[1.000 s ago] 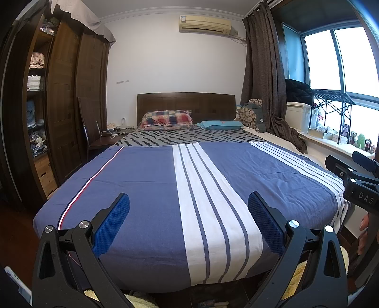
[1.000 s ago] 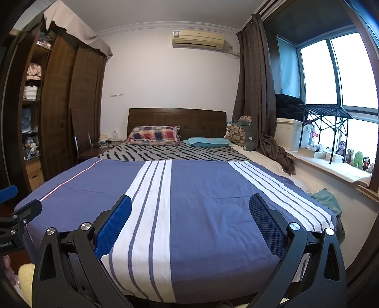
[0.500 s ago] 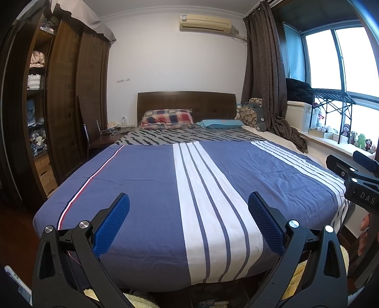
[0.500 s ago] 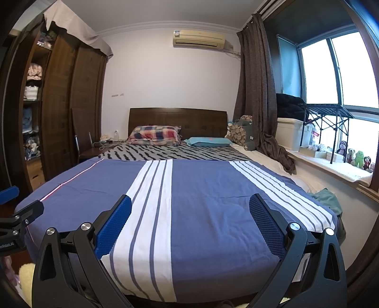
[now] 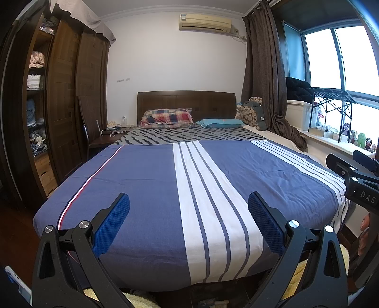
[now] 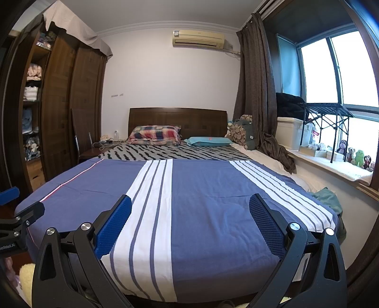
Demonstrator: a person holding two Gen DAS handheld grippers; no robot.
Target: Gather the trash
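Both my left hand-held gripper (image 5: pixel 188 222) and right hand-held gripper (image 6: pixel 190 224) hang released and empty over the bed (image 5: pixel 146 180); no trash visible, collecting seems unstarted.

The bedspread (image 5: pixel 146 180) is showing as smooth matt cloth, lightly creased. The headboard (image 5: pixel 187 100) and wardrobe (image 5: pixel 78 94) are looking like dark polished wood with a faint sheen. The curtain (image 6: pixel 258 94) is hanging as heavy, dull woven fabric. The left gripper (image 5: pixel 189 221) and right gripper (image 6: pixel 190 222) are showing matt black plastic arms, shiny metal bolt heads, and fingers (image 5: pixel 111 227) faced with blue, finely dimpled rubbery pads. The air conditioner (image 5: pixel 205 22) is appearing as smooth cream plastic.
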